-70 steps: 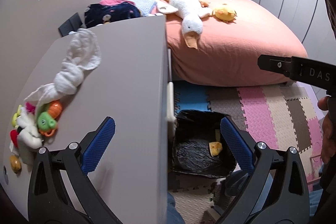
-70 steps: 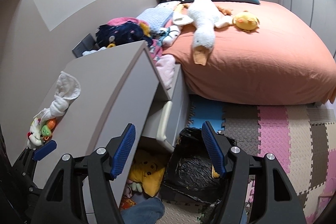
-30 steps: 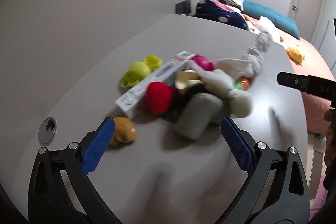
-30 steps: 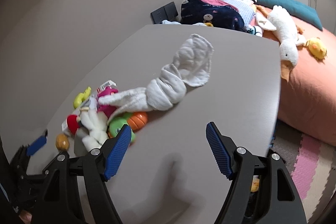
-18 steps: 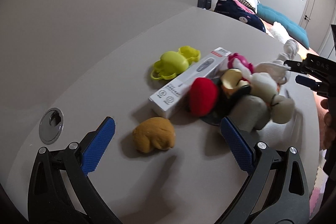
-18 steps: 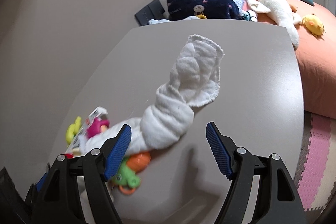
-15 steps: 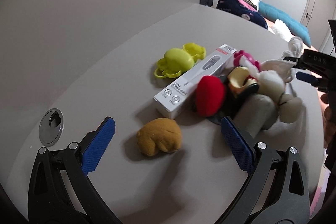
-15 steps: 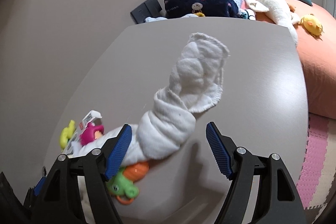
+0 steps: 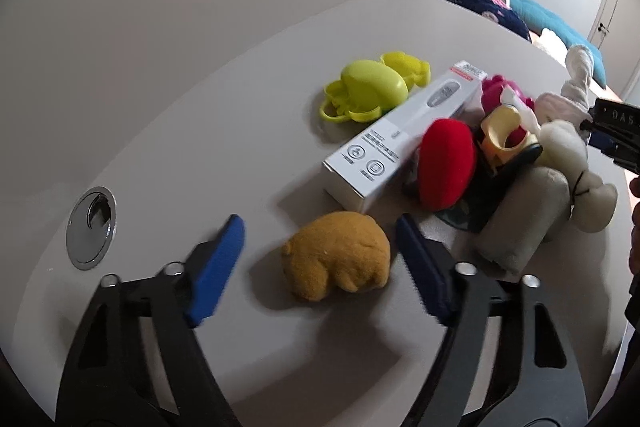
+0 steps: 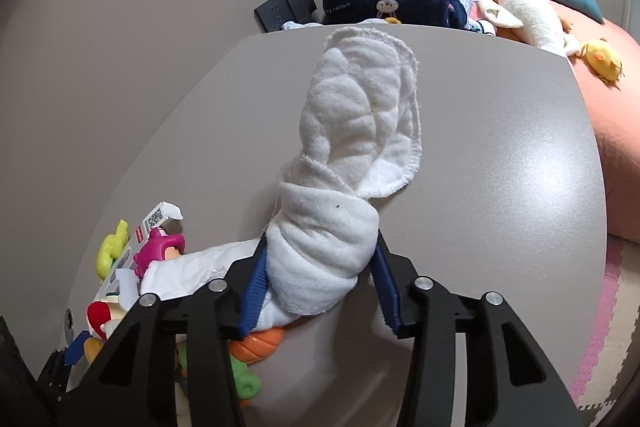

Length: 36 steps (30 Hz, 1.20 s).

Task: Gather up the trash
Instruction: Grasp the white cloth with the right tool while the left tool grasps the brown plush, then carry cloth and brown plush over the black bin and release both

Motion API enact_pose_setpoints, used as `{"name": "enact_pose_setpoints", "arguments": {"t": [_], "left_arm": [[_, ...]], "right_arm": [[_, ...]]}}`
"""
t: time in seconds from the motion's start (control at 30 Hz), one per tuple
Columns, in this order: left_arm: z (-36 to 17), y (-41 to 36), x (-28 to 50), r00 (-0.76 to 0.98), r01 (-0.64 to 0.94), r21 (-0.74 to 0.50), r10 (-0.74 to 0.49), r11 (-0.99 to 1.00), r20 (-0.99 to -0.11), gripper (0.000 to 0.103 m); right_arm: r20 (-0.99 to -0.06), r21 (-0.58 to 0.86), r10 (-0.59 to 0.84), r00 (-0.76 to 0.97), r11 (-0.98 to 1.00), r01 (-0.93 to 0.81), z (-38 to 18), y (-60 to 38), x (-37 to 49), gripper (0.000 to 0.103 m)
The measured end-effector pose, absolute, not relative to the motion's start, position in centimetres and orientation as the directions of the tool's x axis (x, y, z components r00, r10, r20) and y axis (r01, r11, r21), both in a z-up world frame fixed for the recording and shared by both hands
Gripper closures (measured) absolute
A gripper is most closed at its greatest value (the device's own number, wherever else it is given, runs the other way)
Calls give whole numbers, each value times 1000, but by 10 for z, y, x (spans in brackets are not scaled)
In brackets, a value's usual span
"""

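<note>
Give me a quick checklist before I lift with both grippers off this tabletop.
1. Right gripper pads pressing the white cloth: ok; jaws have just been closing.
2. Cloth free of the toys: not ok, its tail lies over the orange toy.
3. Left gripper straddling the brown plush: ok; jaws have just been closing.
4. Left pads touching the plush: not ok, gaps on both sides.
5. White box outside the left jaws: ok.

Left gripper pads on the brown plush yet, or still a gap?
Apart. In the left wrist view the left gripper straddles the brown plush, jaws just been closing, with bare desk showing between each pad and the plush.
</note>
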State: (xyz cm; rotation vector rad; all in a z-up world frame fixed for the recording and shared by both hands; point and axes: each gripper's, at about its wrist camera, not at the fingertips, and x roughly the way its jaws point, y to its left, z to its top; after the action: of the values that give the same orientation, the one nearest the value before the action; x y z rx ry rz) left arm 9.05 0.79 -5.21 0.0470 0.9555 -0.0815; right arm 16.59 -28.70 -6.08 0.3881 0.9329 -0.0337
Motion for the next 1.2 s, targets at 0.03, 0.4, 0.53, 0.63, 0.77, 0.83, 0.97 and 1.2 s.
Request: {"name": "enact_pose_setpoints", "arguments": {"t": [0.03, 0.4, 0.53, 0.63, 0.77, 0.83, 0.97, 1.2], "left_arm": [[-51, 10, 90, 578, 85, 2, -48, 996, -814, 42], [-44, 28, 80, 620, 41, -46, -61, 998, -782, 57], [-34, 32, 74, 635, 41, -44, -60, 998, -770, 57], [-26, 30, 70, 646, 35, -46, -58, 998, -761, 57], [-14, 22, 62, 666, 36, -44, -57, 998, -744, 57], [-5, 13, 57, 679, 50, -39, -63, 998, -731, 57], [8, -5, 50, 694, 84, -46, -92, 995, -715, 57], [25, -46, 35, 708, 164, -43, -148, 985, -691, 57]], "right_arm": [[-785, 316, 142, 603, 929, 193, -60, -287, 165, 56], [-712, 332, 150, 685, 933, 140, -32, -288, 150, 56], [-693, 333, 149, 705, 934, 129, -19, -290, 141, 56], [-679, 340, 149, 718, 932, 128, -11, -294, 133, 56], [-666, 347, 144, 732, 928, 133, -3, -302, 120, 56], [-661, 349, 139, 738, 927, 139, 1, -309, 113, 56], [-651, 353, 125, 749, 923, 153, 8, -325, 96, 56], [-642, 344, 82, 763, 919, 191, 12, -355, 62, 56]]}}
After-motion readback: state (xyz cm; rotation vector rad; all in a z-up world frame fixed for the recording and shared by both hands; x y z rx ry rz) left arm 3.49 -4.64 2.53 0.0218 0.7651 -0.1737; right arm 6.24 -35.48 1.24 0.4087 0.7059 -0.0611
